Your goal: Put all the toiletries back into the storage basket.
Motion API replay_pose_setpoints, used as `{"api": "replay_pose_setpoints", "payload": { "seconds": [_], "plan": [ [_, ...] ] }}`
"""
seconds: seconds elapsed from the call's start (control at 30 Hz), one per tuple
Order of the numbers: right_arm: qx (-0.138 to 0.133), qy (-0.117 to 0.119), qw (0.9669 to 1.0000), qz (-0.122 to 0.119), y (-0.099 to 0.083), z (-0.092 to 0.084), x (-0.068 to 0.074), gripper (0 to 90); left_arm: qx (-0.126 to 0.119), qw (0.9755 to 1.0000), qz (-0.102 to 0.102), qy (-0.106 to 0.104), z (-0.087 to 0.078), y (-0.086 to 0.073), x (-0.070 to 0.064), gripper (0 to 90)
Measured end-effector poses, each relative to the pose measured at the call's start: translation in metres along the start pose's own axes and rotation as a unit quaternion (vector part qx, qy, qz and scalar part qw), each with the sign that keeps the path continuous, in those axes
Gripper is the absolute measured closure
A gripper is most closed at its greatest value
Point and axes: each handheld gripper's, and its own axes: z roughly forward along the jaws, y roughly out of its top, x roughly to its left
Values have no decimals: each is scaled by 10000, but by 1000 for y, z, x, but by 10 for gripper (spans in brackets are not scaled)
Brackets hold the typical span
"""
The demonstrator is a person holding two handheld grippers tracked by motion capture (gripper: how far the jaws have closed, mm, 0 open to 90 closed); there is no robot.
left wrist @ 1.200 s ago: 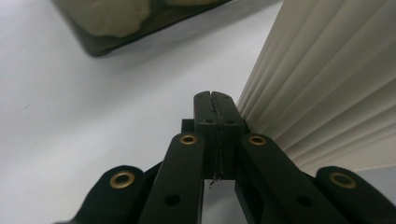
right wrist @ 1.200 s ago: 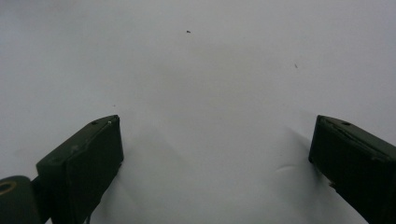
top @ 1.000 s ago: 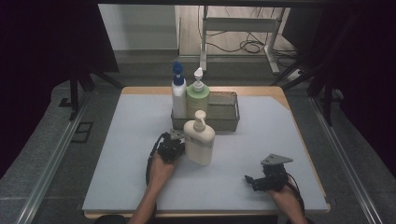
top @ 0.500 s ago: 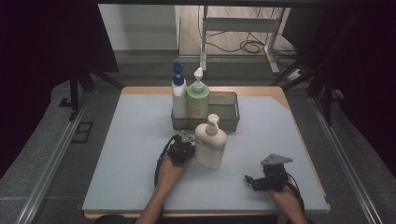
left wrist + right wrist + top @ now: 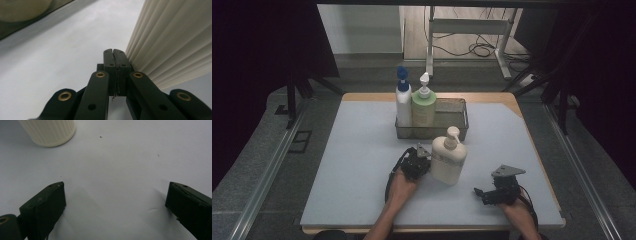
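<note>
A cream ribbed pump bottle stands upright on the grey mat, in front of the wire basket. My left gripper is shut with nothing between its jaws, and its tips lie against the bottle's left side. In the left gripper view the closed jaws sit right beside the ribbed wall of the bottle. My right gripper rests low on the mat at the near right, open and holding nothing. In the right gripper view its jaws stand wide apart, with the bottle's base farther off at the top left.
The basket holds a white bottle with a blue cap and a green pump bottle, both at its left end. The basket's wall shows at the upper left of the left gripper view. Dark floor and rails surround the table.
My left gripper and the cream bottle have both shifted to the right and a little nearer to me, staying side by side. The right gripper has not moved.
</note>
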Motion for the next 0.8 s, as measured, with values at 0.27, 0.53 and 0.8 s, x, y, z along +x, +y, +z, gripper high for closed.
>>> {"api": "replay_pose_setpoints", "payload": {
  "seconds": [0.27,0.53,0.8],
  "plan": [
    [1,1,10000,0,0,0,0,28,16,10000,72,-56,2,2,-3,876],
    [-1,-3,10000,2,0,0,0,28,-42,9999,86,-39,-1,1,-3,851],
    [-5,-1,10000,-6,0,0,0,28,-58,9999,114,76,-14,-3,-1,777]
  ]
}}
